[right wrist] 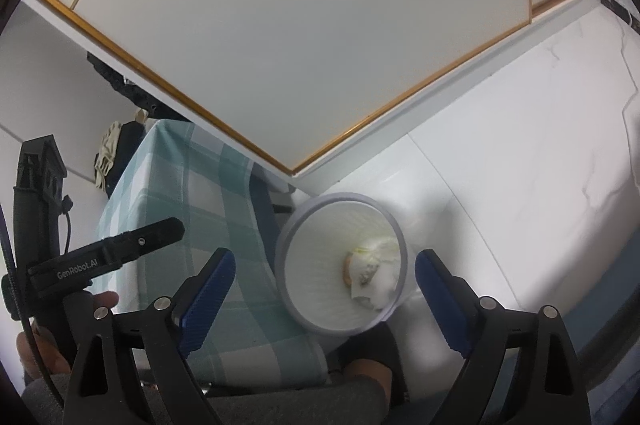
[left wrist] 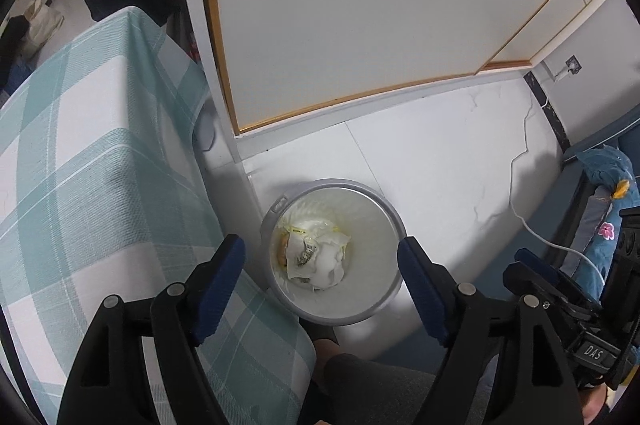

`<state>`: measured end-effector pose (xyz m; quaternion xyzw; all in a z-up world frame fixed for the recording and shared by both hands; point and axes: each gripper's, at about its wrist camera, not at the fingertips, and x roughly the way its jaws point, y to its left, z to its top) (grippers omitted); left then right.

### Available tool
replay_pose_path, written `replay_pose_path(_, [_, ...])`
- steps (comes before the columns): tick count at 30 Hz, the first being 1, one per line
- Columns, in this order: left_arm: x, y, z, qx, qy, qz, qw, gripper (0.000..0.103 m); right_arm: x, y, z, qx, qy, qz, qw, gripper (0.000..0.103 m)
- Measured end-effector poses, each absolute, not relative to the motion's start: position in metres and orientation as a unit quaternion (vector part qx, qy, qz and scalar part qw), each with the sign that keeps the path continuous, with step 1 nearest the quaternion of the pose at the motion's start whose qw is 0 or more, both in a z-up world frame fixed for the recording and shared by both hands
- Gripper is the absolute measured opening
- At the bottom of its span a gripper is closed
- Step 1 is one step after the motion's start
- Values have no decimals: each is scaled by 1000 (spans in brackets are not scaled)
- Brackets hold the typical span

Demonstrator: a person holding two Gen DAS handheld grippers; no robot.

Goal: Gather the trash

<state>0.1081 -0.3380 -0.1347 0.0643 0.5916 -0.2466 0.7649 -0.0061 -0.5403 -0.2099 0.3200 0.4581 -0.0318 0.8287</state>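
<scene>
Left tool (left wrist: 322, 251) apart, empty | right tool (right wrist: 325, 265) apart, empty | bin (left wrist: 390, 305) with trash (left wrist: 316, 257) below both

"GenRobot.AI" on the left gripper (right wrist: 106, 259); "DAS" on the right gripper (left wrist: 594, 351).
</scene>
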Motion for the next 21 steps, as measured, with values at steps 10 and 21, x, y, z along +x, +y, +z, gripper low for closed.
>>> replay_pose_path(10, [103,-336,-125,67,587,-249,767,76,-10,-533,-199,315,451,-32,834,93])
replay_pose_path(21, [98,-335,-118,71,580,-250,772,76,-15,-533,-196,317,447,-37,836,94])
